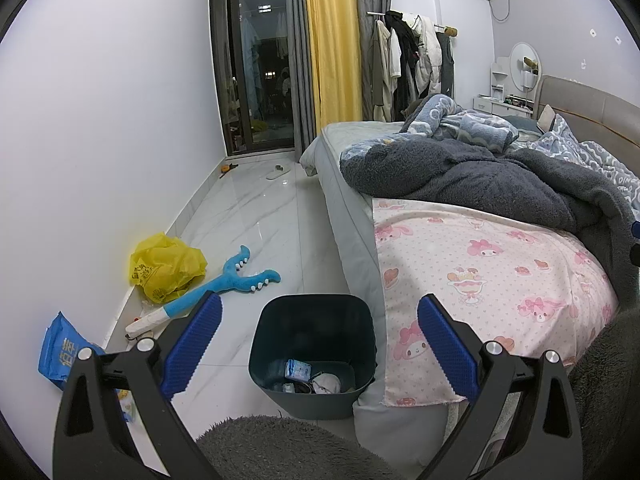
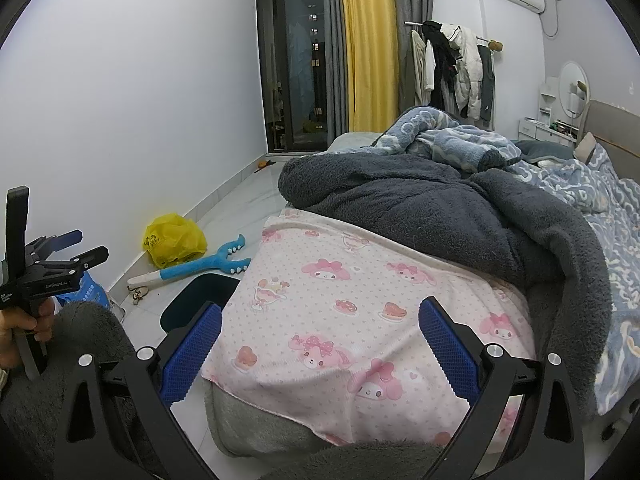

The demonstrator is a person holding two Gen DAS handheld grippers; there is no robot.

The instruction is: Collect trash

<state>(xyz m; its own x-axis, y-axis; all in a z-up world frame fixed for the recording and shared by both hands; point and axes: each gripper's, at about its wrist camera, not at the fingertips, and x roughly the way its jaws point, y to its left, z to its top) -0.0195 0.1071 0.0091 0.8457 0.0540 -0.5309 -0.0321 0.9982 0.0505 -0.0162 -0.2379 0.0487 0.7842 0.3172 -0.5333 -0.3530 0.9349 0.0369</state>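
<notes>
A dark blue trash bin [image 1: 312,360] stands on the floor beside the bed, with a few bits of trash at its bottom. My left gripper [image 1: 318,326] hangs open just above and in front of it, nothing between its blue pads. A crumpled yellow plastic bag [image 1: 164,266] lies by the wall, a blue packet [image 1: 60,352] nearer at left. In the right wrist view my right gripper [image 2: 320,332] stands open over the pink bed sheet [image 2: 360,300]. The left gripper [image 2: 68,252] shows at far left there, held by a hand, and the bin's rim [image 2: 200,292] peeks past the bed corner.
A blue plush grabber toy [image 1: 224,284] lies on the white tile floor [image 1: 256,216] next to the yellow bag. The bed [image 1: 480,248] with grey and blue blankets fills the right. A slipper [image 1: 278,171] sits near the balcony door. Grey fleece sleeves show at the bottom.
</notes>
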